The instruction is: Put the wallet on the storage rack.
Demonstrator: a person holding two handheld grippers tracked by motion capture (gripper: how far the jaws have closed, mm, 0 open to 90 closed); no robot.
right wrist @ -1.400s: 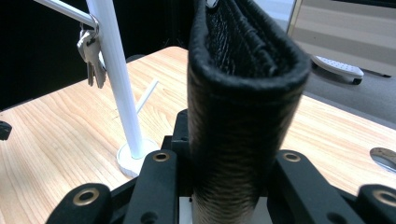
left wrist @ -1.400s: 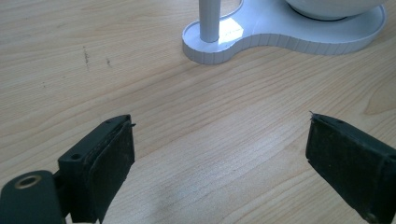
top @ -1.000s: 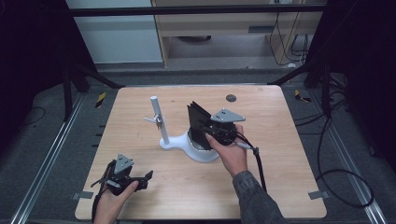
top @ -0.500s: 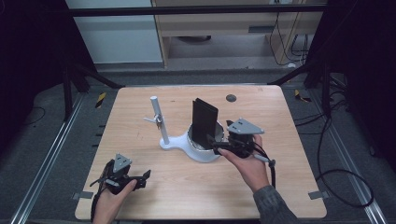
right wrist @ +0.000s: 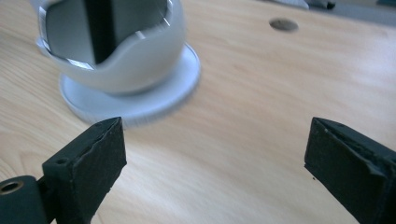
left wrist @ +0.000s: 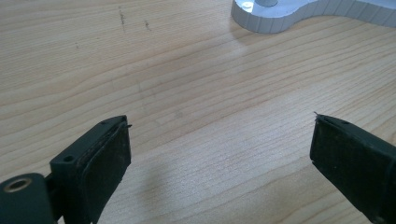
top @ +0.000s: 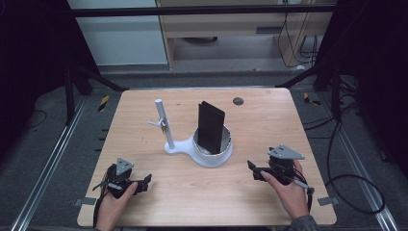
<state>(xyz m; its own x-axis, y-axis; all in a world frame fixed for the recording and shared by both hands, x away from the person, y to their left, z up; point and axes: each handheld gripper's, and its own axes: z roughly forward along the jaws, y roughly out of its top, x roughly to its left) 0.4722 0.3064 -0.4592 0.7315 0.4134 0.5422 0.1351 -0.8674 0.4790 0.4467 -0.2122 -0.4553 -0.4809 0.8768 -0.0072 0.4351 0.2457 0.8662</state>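
Observation:
A black flat slab (top: 211,127) stands upright in the white cup (top: 212,153) of a stand at mid-table; a thin white post (top: 163,122) rises from the same base at its left. My right gripper (top: 251,169) rests low at the front right, well apart from the cup. Its jaws have just been opening and hold nothing. In the right gripper view the gripper (right wrist: 215,144) is open over bare wood, with the cup (right wrist: 121,60) and slab (right wrist: 100,28) ahead at the left. My left gripper (top: 146,180) sits at the front left, open (left wrist: 219,140) and empty.
The wooden table (top: 269,120) has a small round hole (top: 237,101) near its far edge. The stand's white base (left wrist: 299,14) lies ahead of the left gripper. Dark frame bars and cables run around the table's sides.
The right gripper let go of the black slab and drew back to the front right, sinking toward the table. The slab stays upright in the cup. The left gripper barely shifted.

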